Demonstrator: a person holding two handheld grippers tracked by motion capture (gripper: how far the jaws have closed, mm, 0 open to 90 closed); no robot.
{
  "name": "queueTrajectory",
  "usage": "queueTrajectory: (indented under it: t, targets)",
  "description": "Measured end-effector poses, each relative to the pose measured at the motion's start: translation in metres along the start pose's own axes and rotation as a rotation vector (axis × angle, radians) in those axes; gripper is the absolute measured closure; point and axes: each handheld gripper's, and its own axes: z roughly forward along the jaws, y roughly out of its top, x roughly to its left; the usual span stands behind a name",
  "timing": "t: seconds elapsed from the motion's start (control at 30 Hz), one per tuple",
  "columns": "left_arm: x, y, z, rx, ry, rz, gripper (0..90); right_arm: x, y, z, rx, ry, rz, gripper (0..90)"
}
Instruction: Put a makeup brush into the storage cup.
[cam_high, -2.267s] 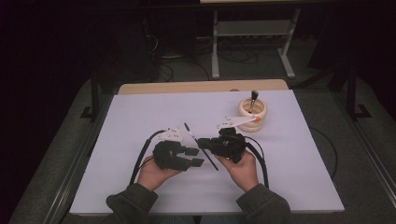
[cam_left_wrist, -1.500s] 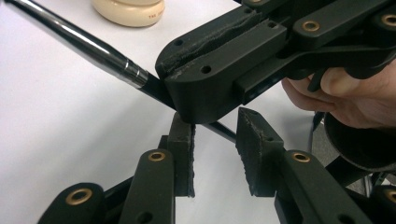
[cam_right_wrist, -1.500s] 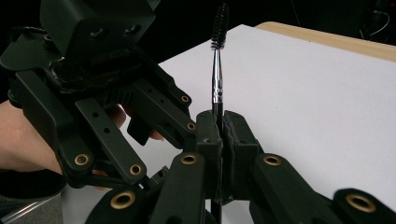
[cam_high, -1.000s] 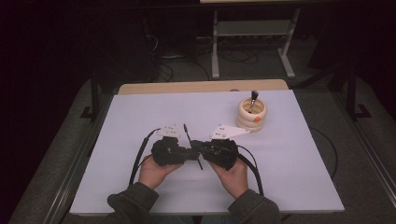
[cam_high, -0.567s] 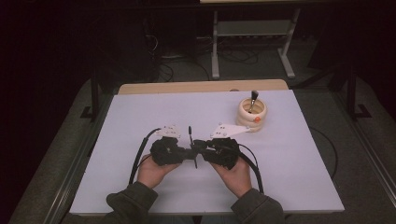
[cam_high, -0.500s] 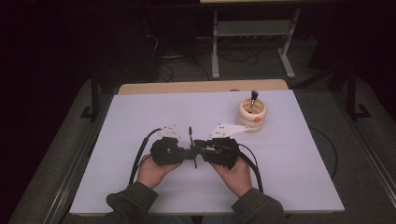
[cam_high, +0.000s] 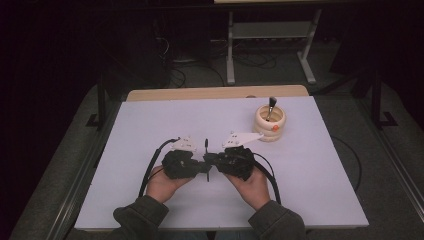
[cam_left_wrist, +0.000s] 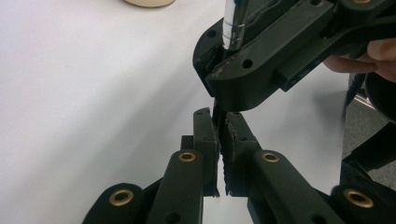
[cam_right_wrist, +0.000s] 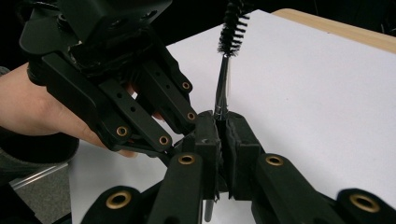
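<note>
Mid-handover, I reckon: both grippers meet at centre frame of the high view, pinching one small brush (cam_right_wrist: 227, 60) between them. Right gripper (cam_right_wrist: 222, 133) is clamped tight on the metal stem, bristles sticking up toward the top of its view. Left gripper (cam_left_wrist: 219, 135) has its jaws closed on the lower, dark end of the stem, right gripper's jaws just above. Next move needs one side to let go before either pulls away. Holder cup (cam_high: 270, 123) sits upper right, another brush in it.
</note>
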Motion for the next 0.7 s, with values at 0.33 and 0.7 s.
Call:
queueTrajectory:
  t: [0.33, 0.7]
  targets:
    - [-0.001, -0.002, -0.002, 0.007, 0.008, 0.013, 74.0, -0.005, 0.000, -0.004, 0.022, 0.005, 0.015, 84.5]
    - [0.000, -0.014, -0.010, -0.010, 0.033, 0.009, 68.4, -0.016, -0.006, -0.015, 0.028, -0.020, 0.035, 84.6]
